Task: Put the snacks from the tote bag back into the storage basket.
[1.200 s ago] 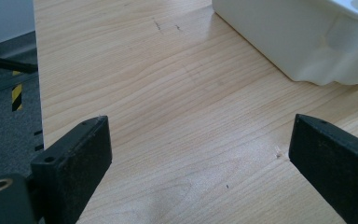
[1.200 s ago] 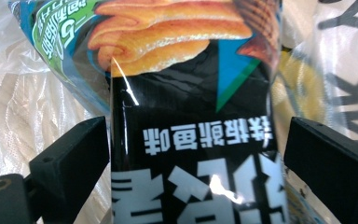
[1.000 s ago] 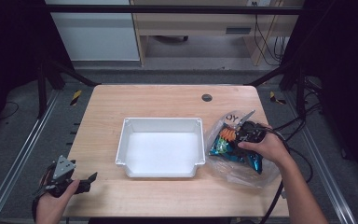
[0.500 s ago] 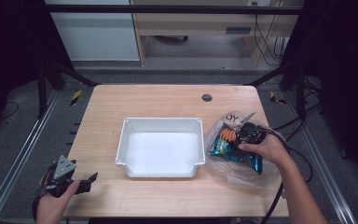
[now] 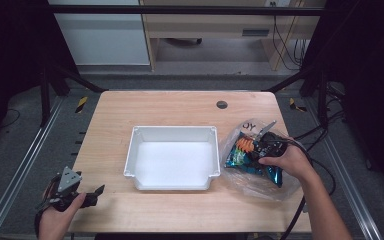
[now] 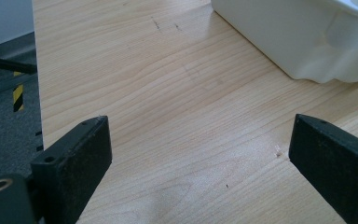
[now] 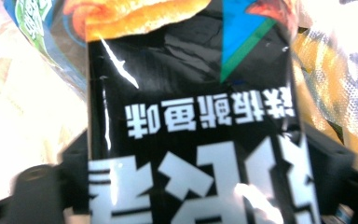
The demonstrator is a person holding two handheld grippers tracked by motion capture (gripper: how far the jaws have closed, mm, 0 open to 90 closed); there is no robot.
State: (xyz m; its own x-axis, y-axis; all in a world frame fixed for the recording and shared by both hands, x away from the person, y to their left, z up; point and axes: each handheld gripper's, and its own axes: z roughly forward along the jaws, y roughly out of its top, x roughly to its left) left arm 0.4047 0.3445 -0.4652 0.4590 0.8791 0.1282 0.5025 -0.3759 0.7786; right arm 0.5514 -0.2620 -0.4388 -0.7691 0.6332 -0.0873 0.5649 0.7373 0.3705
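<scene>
Little has changed over the last second. The right tool (image 5: 266, 145) stays clamped on a black snack pack (image 7: 191, 112) inside the clear bag (image 5: 275, 186); the white tray (image 5: 174, 132) waits at its left. The left tool (image 5: 87, 195) rests released on the worktop (image 5: 170, 105).

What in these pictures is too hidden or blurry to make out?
- Right gripper, high view: the hand covers its jaws; in its own view the black snack packet hides their tips, so the grip is unclear.
- Packet print: blurred, cut by the frame edge.
- Clear plastic bag: other contents are too small to tell.
- White tray, left gripper view: cut off.
</scene>
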